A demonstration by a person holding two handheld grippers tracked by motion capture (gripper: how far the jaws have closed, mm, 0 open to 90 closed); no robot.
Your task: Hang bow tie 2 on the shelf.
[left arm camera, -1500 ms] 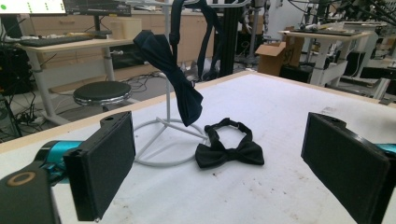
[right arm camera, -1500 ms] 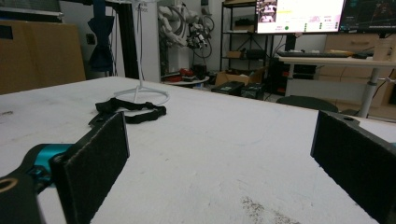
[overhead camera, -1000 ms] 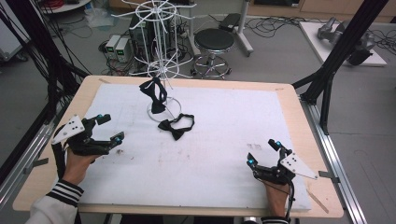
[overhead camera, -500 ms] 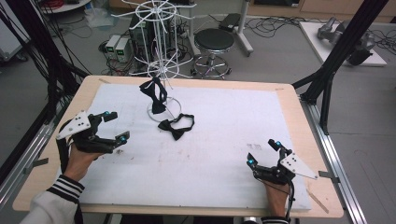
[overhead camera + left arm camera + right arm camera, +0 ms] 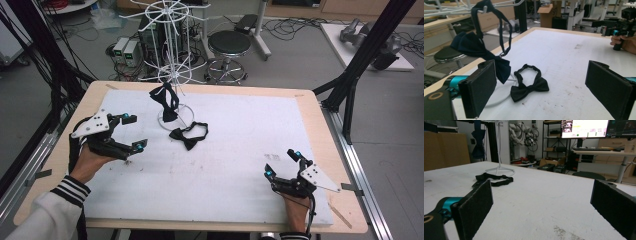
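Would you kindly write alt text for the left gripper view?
A black bow tie lies flat on the white table between the open left tongs. A dark blue bow tie hangs from a white wire rack behind it.

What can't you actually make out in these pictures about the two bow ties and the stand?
- Hanging bow tie: the left gripper's near jaw covers its lower end in the left gripper view.
- White wire stand: its top is cut off by the high view's upper edge.
- Flat bow tie: too low and distant in the right gripper view to show its knot.

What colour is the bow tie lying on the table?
Black; the bow tie shows best in the left gripper view.
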